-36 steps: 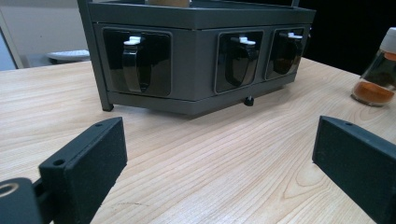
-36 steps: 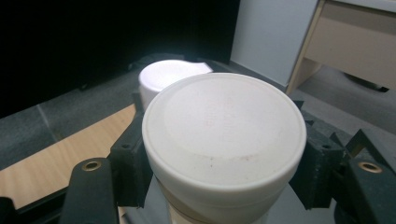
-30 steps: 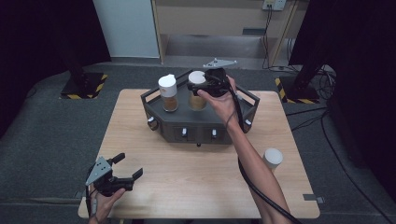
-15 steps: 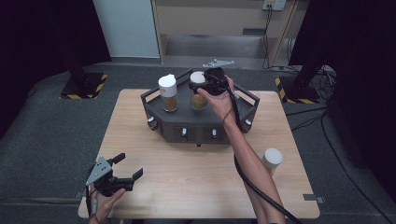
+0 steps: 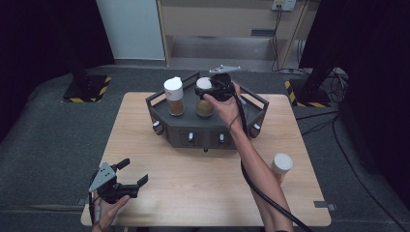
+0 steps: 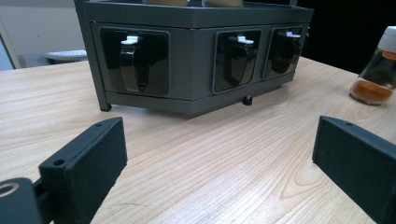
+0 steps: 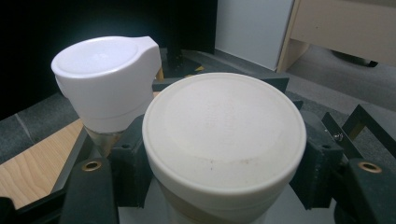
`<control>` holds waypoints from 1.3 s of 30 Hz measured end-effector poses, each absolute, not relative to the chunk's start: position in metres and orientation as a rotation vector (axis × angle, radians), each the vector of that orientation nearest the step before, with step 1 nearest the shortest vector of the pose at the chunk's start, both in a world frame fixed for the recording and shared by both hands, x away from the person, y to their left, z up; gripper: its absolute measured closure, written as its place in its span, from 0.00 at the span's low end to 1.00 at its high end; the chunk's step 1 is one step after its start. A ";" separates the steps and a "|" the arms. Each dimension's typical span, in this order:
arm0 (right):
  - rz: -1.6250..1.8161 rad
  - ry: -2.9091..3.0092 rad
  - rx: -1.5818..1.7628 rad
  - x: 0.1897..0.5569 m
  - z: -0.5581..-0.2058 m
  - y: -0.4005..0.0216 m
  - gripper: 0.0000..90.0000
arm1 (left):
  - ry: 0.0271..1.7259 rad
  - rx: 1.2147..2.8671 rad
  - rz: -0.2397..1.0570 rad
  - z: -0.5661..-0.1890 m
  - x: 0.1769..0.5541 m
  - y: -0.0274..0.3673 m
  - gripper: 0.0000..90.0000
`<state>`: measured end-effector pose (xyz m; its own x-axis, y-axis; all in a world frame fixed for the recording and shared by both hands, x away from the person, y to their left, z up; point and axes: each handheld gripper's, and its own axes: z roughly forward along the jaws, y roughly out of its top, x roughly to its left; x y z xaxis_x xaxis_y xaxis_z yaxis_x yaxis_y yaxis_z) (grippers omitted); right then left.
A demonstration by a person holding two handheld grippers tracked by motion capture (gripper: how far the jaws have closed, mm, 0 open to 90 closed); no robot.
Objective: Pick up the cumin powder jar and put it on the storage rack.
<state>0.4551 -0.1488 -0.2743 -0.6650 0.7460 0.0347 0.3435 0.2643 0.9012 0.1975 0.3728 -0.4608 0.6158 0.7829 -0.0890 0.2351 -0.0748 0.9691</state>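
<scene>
A dark grey spice rack (image 5: 208, 131) stands at the far middle of the wooden table (image 5: 203, 183). My right gripper (image 5: 213, 90) is shut on a white-lidded jar of brown spice (image 5: 205, 107) over the rack's top tray. Its pads (image 7: 133, 158) press the jar just under the lid (image 7: 224, 126). Beside it to the left in the tray stands a second jar with a white flip cap (image 5: 173, 96) (image 7: 105, 79). My left gripper (image 5: 134, 171) (image 6: 224, 163) rests open and holds nothing near the table's front left, facing the rack's front (image 6: 187, 56).
A third white-capped jar with orange spice (image 5: 281, 166) (image 6: 377, 70) stands on the table at the right, close to the right forearm. The rack's front has several small black dispenser levers (image 6: 133, 60). Grey carpet surrounds the table.
The right hand has lowered the held jar slightly towards the rack's tray. The left gripper has stayed where it was.
</scene>
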 end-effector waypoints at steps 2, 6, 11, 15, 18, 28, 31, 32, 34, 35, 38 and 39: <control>1.374 2.141 0.990 0.455 -0.274 -0.149 0.37 | 0.859 1.628 0.562 -0.461 0.198 0.373 0.02; 1.369 2.145 0.983 0.456 -0.275 -0.148 0.37 | 0.860 1.628 0.561 -0.461 0.198 0.372 0.02; 1.373 2.144 0.989 0.457 -0.278 -0.148 0.37 | 0.860 1.627 0.561 -0.461 0.198 0.372 0.02; 1.382 2.139 0.997 0.457 -0.279 -0.149 0.37 | 0.859 1.628 0.560 -0.461 0.198 0.372 0.02; 1.387 2.134 0.995 0.457 -0.281 -0.150 0.37 | 0.858 1.631 0.561 -0.460 0.198 0.372 0.02; 1.395 2.129 0.981 0.456 -0.284 -0.149 0.37 | 0.855 1.633 0.562 -0.460 0.198 0.372 0.02; 1.397 2.126 0.978 0.456 -0.284 -0.149 0.37 | 0.855 1.633 0.562 -0.460 0.198 0.372 0.02; 1.398 2.127 0.978 0.457 -0.284 -0.149 0.37 | 0.854 1.633 0.563 -0.460 0.198 0.372 0.02; 1.399 2.121 0.980 0.456 -0.285 -0.149 0.34 | 0.855 1.634 0.563 -0.460 0.198 0.372 0.02; 1.398 2.111 0.984 0.455 -0.285 -0.149 0.31 | 0.854 1.633 0.563 -0.460 0.198 0.372 0.02; 1.419 2.090 0.992 0.452 -0.284 -0.151 0.22 | 0.854 1.633 0.563 -0.460 0.198 0.372 0.02; 1.422 2.083 0.987 0.451 -0.283 -0.152 0.20 | 0.854 1.633 0.563 -0.460 0.198 0.372 0.02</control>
<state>0.4506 -0.1523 -0.2827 -0.6543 0.7551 0.0425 0.3144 0.2205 0.9233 0.1976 0.3718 -0.4602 0.6202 0.7802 -0.0818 0.2327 -0.0834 0.9690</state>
